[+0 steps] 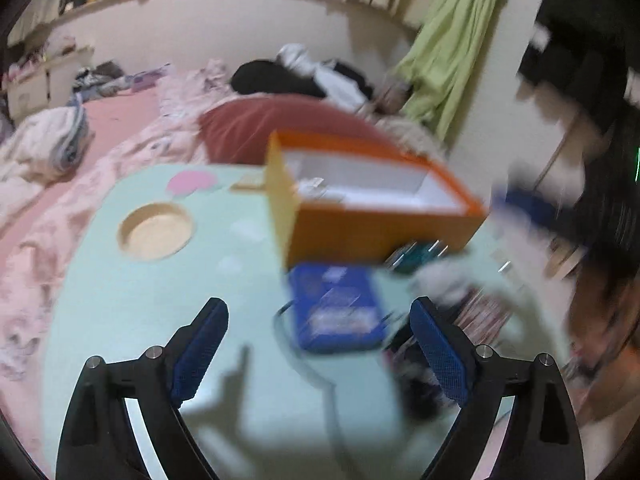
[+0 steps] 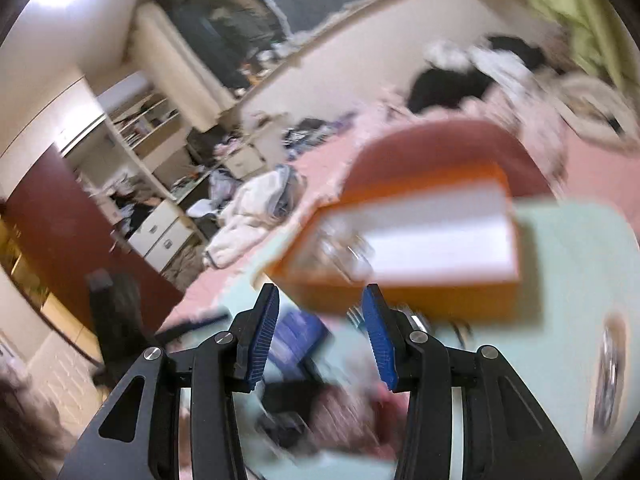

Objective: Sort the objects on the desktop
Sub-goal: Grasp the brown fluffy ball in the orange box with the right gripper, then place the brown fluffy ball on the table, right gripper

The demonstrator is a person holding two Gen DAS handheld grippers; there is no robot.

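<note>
Orange box (image 1: pixel 376 216) open-topped on the pale green worktop (image 1: pixel 120 312), white inside, with small clear items blurred in one end. Long axis running from the middle of the worktop toward its far right edge in the left wrist view; a pale yellow flap upright at the near end. Same box (image 2: pixel 404 240) in the right wrist view, long axis across the frame, tilted with the picture.

Blue case (image 1: pixel 336 308) flat just in front of the box's near end, long axis pointing toward the camera, a thin cable curling off its left side. Teal item and a blurred heap of small things beside it toward the right edge; too smeared to tell apart. Round wooden dish (image 1: pixel 156 230) well apart, near the left edge, a pink patch beyond it.

Left tongs (image 1: pixel 320 344) wide open over the worktop, nothing between the blue pads. Right tongs (image 2: pixel 320 332) partly open, pads apart, hanging short of the box; nothing clearly gripped, though blur hides detail.

Pink bed and red cushion (image 1: pixel 256 128) behind the worktop.
</note>
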